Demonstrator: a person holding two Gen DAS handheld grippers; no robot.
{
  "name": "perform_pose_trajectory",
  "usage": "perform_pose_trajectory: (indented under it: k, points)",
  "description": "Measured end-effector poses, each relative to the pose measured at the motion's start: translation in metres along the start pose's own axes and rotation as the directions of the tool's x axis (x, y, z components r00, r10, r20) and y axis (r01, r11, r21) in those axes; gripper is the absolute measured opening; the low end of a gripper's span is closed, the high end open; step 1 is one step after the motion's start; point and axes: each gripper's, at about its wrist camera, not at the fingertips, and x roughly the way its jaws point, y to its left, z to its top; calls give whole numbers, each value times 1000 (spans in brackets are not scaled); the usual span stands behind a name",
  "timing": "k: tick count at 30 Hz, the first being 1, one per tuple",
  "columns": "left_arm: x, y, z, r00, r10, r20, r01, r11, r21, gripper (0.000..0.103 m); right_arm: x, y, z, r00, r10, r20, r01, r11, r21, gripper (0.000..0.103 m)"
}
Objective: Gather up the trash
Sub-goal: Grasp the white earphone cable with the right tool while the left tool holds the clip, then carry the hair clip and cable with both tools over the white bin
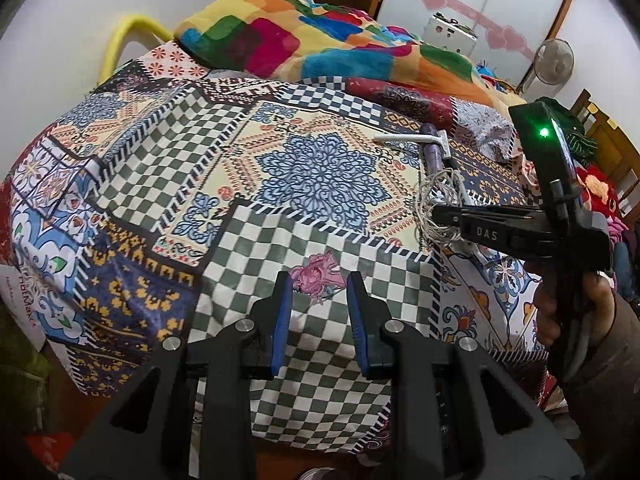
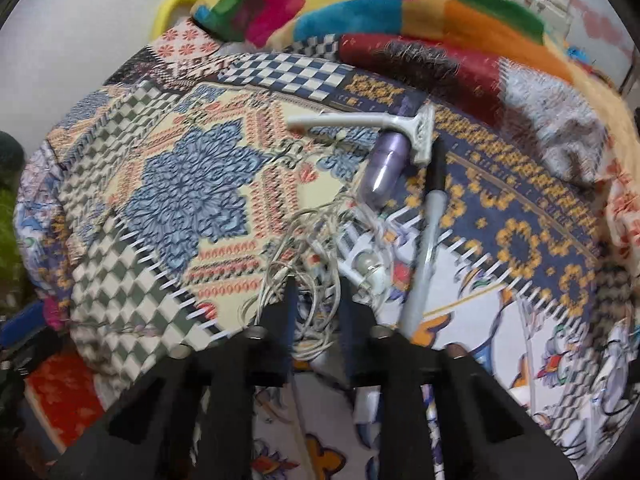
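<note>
A crumpled pink wrapper (image 1: 318, 276) lies on the patchwork bedsheet (image 1: 180, 140), just past the tips of my left gripper (image 1: 320, 278). That gripper is open, its blue pads (image 1: 282, 320) apart with nothing between them. To the right, a hand (image 1: 560, 312) holds my right gripper (image 1: 436, 214) down on a tangled white cord (image 1: 430, 196). In the blurred right wrist view the right gripper (image 2: 318, 286) is shut on the white cord (image 2: 308, 256), strands running between its fingers. Beyond it lie a white razor (image 2: 420, 132), a purple tube (image 2: 384, 172) and a grey pen (image 2: 424, 248).
A bright multicoloured blanket (image 1: 320, 36) is heaped at the far side of the bed. A yellow pipe (image 1: 128, 36) curves against the wall at left. A standing fan (image 1: 554, 62) and mirrored wardrobe doors are at the back right. Soft toys are piled at the right edge (image 1: 596, 188).
</note>
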Motion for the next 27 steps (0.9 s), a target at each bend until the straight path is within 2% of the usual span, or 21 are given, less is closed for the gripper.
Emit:
perform_pose_trajectory:
  k: [3,6,14,21,27]
  points:
    - [-10,4,0,1000,5,16,-5,1000,-10,27,-7,-4,1,999,39,4,-40,999,38,4]
    - [-27,7,2,999,12,46,-11,1000,-21,27,-26,-4,2,999,32,41,-33,999,36,4]
    - [-96,20,2,989,35,146,-26,998,-63,27,-117,19,5,983,75,169,-76,997,-1,4]
    - [-172,36,-19,970,80,231,-64,995,-76,27,-192,76,-7,959,125,253,-103,990,-100,4]
    - [-228,58,-58,955,139,264,-118,989,-91,27,-220,131,-33,948,175,266,-127,974,-188,4]
